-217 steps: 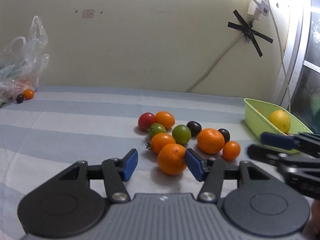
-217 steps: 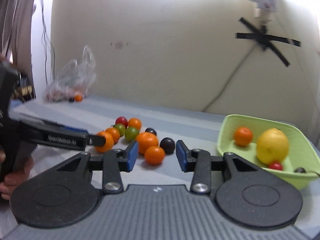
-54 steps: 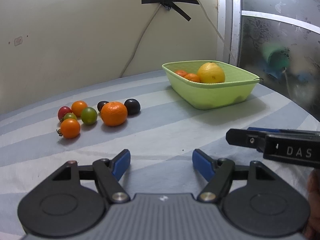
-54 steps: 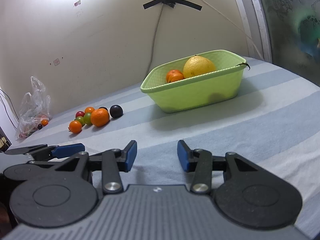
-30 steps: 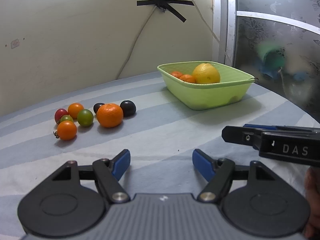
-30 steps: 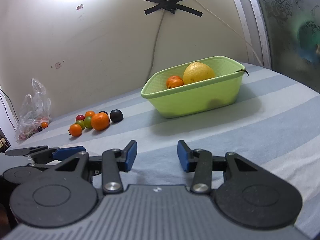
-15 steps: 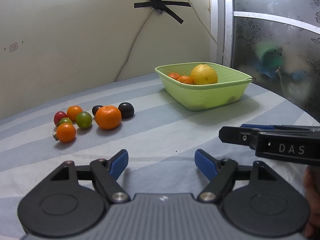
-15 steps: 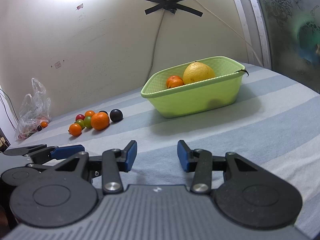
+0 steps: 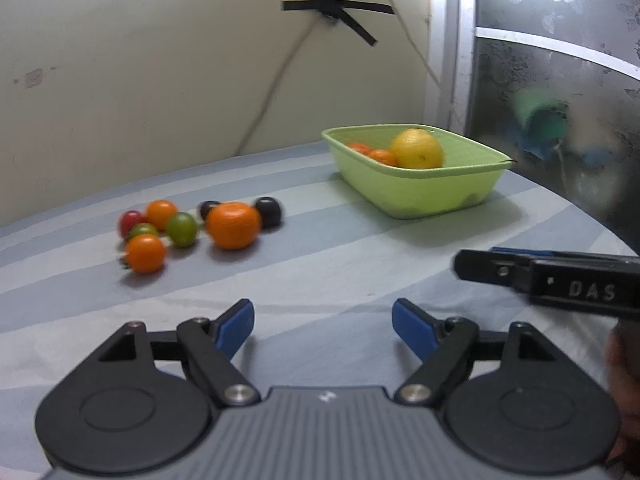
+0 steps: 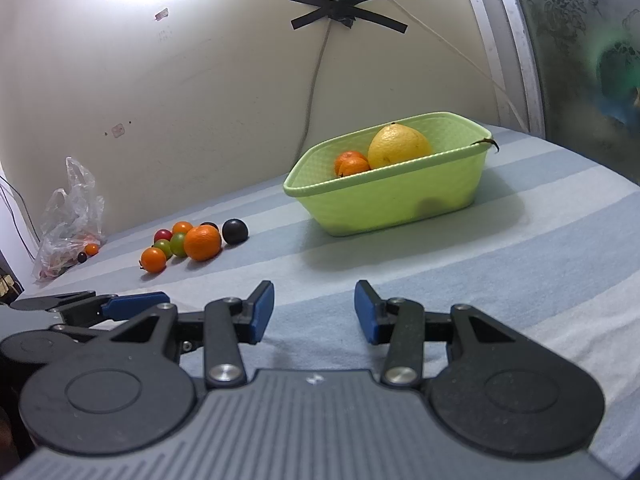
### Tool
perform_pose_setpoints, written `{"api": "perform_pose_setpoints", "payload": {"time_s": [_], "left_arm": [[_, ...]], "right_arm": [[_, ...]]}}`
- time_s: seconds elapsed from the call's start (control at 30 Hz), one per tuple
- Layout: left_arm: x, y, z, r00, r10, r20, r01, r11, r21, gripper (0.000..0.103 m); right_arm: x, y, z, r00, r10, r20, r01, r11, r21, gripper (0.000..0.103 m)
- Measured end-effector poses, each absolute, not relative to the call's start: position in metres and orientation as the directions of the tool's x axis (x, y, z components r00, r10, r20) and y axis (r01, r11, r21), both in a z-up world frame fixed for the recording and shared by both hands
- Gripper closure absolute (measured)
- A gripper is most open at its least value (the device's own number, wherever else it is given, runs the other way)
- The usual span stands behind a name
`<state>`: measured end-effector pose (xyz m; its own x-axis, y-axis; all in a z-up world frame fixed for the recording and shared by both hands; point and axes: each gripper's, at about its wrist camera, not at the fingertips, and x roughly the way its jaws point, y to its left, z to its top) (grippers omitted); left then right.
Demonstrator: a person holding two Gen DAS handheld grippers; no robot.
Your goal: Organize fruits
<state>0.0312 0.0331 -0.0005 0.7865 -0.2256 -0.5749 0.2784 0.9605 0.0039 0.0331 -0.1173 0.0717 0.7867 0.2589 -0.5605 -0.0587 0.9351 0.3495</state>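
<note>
The desk [image 10: 520,240], under a blue and white striped cloth, carries everything. A green basket [image 10: 392,200] sits at its far right near the wall, long axis running left to right in the right wrist view, holding a lemon [image 10: 398,148] with its pointed end up and two small oranges [image 10: 351,163] just left of it. Well left of the basket lies a loose cluster: one orange [image 10: 202,242], two dark plums [image 10: 235,231], and small orange, green and red tomatoes [image 10: 153,259]. The left hand-held gripper [image 9: 323,323] hangs over bare cloth, jaws opening, nothing between them. The right hand-held gripper [image 10: 314,309] is released too, jaws apart and empty
</note>
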Motion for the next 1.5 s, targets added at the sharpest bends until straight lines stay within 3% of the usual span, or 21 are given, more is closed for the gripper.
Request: {"api": "perform_pose_setpoints", "payload": {"time_s": [0.2, 0.4, 0.6, 0.97, 1.23, 1.4, 1.5], "left_arm": [[0.034, 0.076, 0.007, 0.832, -0.090, -0.547, 0.140, 0.989, 0.052, 0.015], [0.048, 0.123, 0.008, 0.849, 0.047, -0.526, -0.036, 0.999, 0.032, 0.017], [0.049, 0.140, 0.008, 0.855, -0.006, -0.519, -0.034, 0.997, -0.068, 0.023], [0.033, 0.126, 0.009, 0.892, -0.020, -0.452, 0.008, 1.000, -0.029, 0.029], [0.036, 0.129, 0.008, 0.884, -0.043, -0.465, 0.018, 0.998, -0.057, 0.038], [0.036, 0.131, 0.008, 0.882, -0.055, -0.468, 0.024, 0.997, -0.073, 0.039], [0.035, 0.131, 0.008, 0.882, -0.062, -0.467, 0.030, 0.997, -0.075, 0.039]], "right_arm": [[0.035, -0.118, 0.072, 0.782, 0.267, -0.563, -0.070, 0.935, 0.347, 0.056], [0.036, -0.114, 0.073, 0.777, 0.272, -0.568, -0.093, 0.942, 0.324, 0.056], [0.047, -0.093, 0.080, 0.758, 0.332, -0.562, -0.207, 0.939, 0.275, 0.057], [0.108, -0.023, 0.090, 0.727, 0.419, -0.544, -0.446, 0.890, 0.089, 0.057], [0.145, -0.021, 0.084, 0.719, 0.391, -0.575, -0.378, 0.914, 0.149, 0.059], [0.152, -0.020, 0.083, 0.709, 0.399, -0.581, -0.383, 0.910, 0.157, 0.060], [0.168, -0.022, 0.079, 0.712, 0.340, -0.614, -0.329, 0.934, 0.136, 0.072]]}}
